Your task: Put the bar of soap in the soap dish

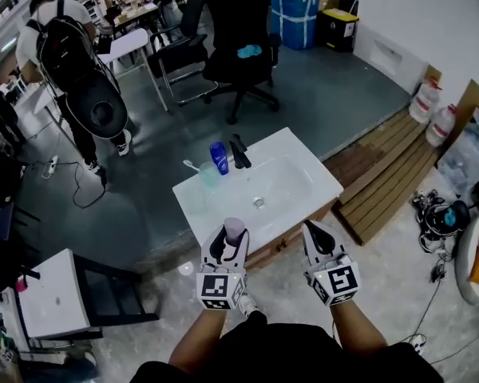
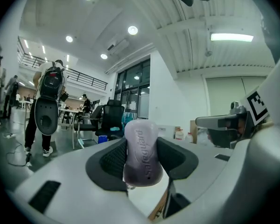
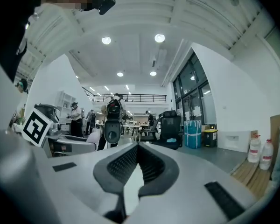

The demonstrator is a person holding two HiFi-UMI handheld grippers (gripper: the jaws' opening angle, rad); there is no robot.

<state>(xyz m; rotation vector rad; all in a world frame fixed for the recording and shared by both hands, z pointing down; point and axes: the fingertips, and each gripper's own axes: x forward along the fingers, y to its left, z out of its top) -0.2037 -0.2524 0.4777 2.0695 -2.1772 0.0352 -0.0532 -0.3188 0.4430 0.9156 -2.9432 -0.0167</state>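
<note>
A lilac bar of soap point(image 1: 234, 230) stands on end between the jaws of my left gripper point(image 1: 228, 239), held in the air just in front of the near edge of the white sink basin point(image 1: 319, 175). In the left gripper view the soap point(image 2: 142, 150) fills the gap between the black pads, so my left gripper point(image 2: 143, 160) is shut on it. My right gripper point(image 1: 316, 234) hovers to the right at the same height; its pads point(image 3: 149, 164) meet with nothing between them. I cannot make out a soap dish.
On the sink's back left stand a blue bottle point(image 1: 219, 158), a black tap point(image 1: 239, 152) and a clear cup with a toothbrush point(image 1: 207, 174). A black office chair point(image 1: 239, 46) and a person with a backpack point(image 1: 76, 62) are beyond. A wooden pallet point(image 1: 391, 166) lies at the right.
</note>
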